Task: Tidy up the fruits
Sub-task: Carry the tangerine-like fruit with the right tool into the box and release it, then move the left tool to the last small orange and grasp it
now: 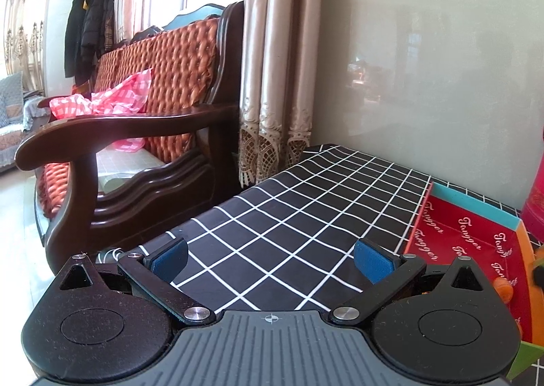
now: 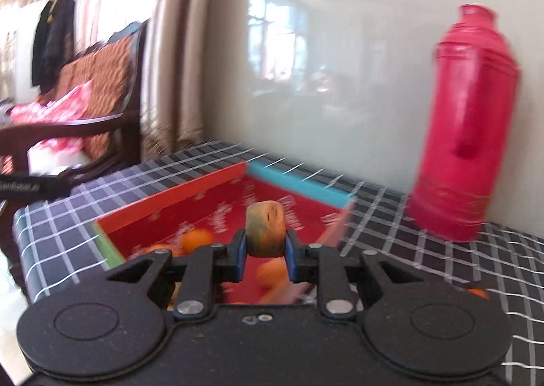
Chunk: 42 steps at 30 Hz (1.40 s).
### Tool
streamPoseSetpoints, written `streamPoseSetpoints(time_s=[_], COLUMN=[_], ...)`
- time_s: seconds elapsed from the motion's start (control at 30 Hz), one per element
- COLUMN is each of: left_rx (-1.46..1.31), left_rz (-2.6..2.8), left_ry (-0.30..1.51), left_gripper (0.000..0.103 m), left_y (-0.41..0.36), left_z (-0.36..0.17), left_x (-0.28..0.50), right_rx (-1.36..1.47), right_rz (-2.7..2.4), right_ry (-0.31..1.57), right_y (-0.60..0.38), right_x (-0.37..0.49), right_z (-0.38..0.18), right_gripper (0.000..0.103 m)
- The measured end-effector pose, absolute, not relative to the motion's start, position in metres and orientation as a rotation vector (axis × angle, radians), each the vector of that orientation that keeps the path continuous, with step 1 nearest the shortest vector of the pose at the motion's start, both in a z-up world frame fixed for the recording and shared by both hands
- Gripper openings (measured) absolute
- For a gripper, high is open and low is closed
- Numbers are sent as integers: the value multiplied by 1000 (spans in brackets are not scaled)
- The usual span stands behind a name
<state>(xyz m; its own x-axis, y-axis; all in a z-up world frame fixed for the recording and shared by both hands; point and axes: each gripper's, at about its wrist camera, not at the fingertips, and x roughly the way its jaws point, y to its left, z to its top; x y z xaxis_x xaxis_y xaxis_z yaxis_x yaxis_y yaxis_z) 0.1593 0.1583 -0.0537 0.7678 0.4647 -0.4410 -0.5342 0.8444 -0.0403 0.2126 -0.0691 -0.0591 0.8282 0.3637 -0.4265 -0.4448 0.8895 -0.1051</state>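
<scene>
While pinching a small fruit (image 2: 266,231) with the right gripper (image 2: 265,251), holds it up over the open box (image 2: 170,199). Presses both blue pads (image 2: 240,250) flat on the fruit's two sides, jaws pulled close together. A stubby lump with soft round edges and a flat end, green on one side, orange on the other, with tiny dark marks on top. Rough and dull on the skin, not shiny.

Below it, inside the box, round smooth oranges (image 2: 197,239) on a glossy red floor with curly white writing. Straight flat walls all around: orange-red on the left, bright blue at the back, green at the near corner.

Under the box, a black cloth (image 2: 54,233) with thin white lines in squares. To the right on that cloth, upright and close to the pale shiny wall (image 2: 340,63), a tall red plastic bottle (image 2: 465,134) with a narrow neck and a handle on its side. All a bit smeared in the right wrist view.

Holds the left gripper (image 1: 272,258) low above the cloth, beside the box's left wall. Blue pads spread far apart, with only checked cloth between them.

Off past the table's left edge, a dark wooden chair (image 1: 119,127) with a curvy polished arm and bumpy orange cushions. On its seat, a crumpled pink checked bag (image 1: 112,97). Next to it, a shiny beige curtain (image 1: 272,80) in long folds with a lacy hem.
</scene>
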Motion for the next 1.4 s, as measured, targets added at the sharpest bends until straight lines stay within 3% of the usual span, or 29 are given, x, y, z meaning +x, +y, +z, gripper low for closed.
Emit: streamPoseSetpoints(time_s=[0.2,0.3,0.47,0.57,0.63,0.7,0.77,0.93,1.4], left_rx=[-177,-188,-201,-195,-191,-187,-181,-157,6], left_rz=[565,573,568,562,557,552,547,519,221], left_ry=[439,442,449,450,452,451,448,442,400], left_gripper=[103,103,103,103,103,103,103,103,103], left_y=[168,173,174,170,168,165,161,144,20], left_z=[-56,-56,-57,-57,-57,-57,-56,-55,-46], left_x=[158,158,159,160,161,161,161,165,184], right_rx=[-232,-233,-204,-171,-156,-148,-150,-164,-82], right_rz=[443,428,403,360,313,248,187,-59,-557], right_ry=[453,449,429,403,366,320,292,248,313], right_y=[-46,-46,-57,-70,-80,-91,-102,-132,-245], right_x=[214,212,210,207,203,199,196,191,183], right_z=[-71,-70,-64,-58,-52,-46,-41,-38,-46], right_gripper=[15,23,26,39,64,72,72,92,97])
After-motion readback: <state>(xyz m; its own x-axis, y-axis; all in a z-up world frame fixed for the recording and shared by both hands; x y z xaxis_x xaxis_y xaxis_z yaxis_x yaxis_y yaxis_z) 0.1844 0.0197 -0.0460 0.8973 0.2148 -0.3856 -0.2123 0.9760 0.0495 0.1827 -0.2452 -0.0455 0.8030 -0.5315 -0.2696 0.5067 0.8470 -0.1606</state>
